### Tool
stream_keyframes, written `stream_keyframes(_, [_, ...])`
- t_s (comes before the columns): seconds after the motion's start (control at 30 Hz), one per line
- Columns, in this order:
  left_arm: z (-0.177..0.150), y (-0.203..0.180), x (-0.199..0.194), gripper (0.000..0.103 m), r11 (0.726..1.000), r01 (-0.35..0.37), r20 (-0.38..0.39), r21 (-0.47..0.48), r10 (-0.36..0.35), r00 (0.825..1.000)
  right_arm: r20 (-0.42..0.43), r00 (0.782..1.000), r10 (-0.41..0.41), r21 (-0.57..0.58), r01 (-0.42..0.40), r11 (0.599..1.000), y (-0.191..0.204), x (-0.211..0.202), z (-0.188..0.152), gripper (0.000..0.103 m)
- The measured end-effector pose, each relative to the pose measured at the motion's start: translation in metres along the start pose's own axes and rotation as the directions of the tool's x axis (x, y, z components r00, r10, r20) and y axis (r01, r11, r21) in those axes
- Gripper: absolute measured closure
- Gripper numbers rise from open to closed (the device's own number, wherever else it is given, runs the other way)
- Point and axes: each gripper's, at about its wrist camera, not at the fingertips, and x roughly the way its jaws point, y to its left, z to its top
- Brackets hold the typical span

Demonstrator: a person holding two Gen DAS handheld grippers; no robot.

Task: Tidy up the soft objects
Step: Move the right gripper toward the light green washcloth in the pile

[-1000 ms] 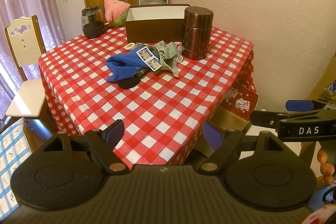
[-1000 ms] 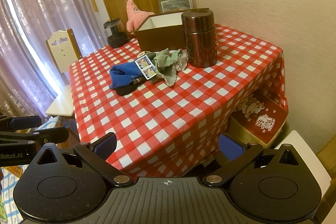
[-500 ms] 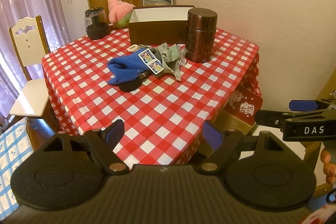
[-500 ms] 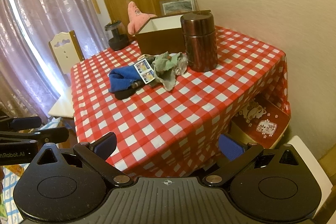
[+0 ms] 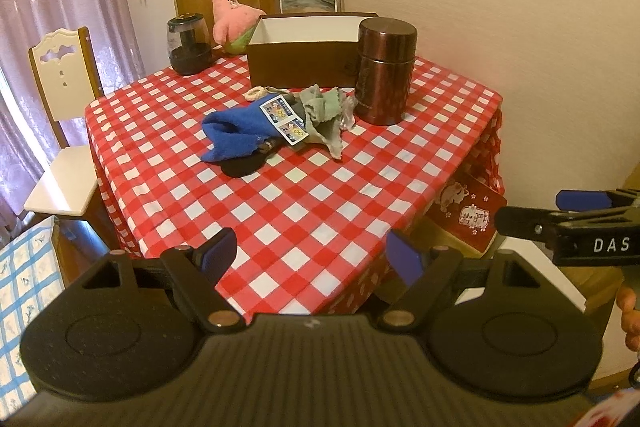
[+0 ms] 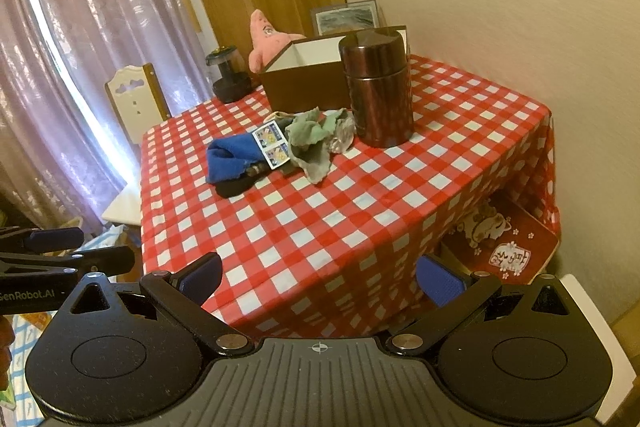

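On the checked table (image 5: pixel 304 195), toward twelve o'clock of both grippers, a blue sock (image 5: pixel 236 133) and green cloth (image 5: pixel 324 115) lie heaped before the brown box (image 5: pixel 300 67). Left gripper (image 5: pixel 310 257) and right gripper (image 6: pixel 320 277) hang spread, holding nothing.

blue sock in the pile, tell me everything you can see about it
The blue sock looks like thick, fuzzy fleece, bright blue, lying limp and folded on the red checked tablecloth. A printed paper label wraps its right end. It rests partly over a black sock that sticks out beneath it, and its labelled end lies against the crumpled grey-green cloth. It sits in front of the brown box. No gripper touches it.
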Motion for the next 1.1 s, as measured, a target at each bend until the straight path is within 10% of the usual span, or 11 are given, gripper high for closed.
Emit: stream_keyframes(1.1, [0.08,0.039,0.153,0.028,0.999,0.005,-0.047,0.036,-0.003,0.999,-0.003,0.998,0.062,0.036,-0.062,0.997,-0.028,0.124,0.071,0.016])
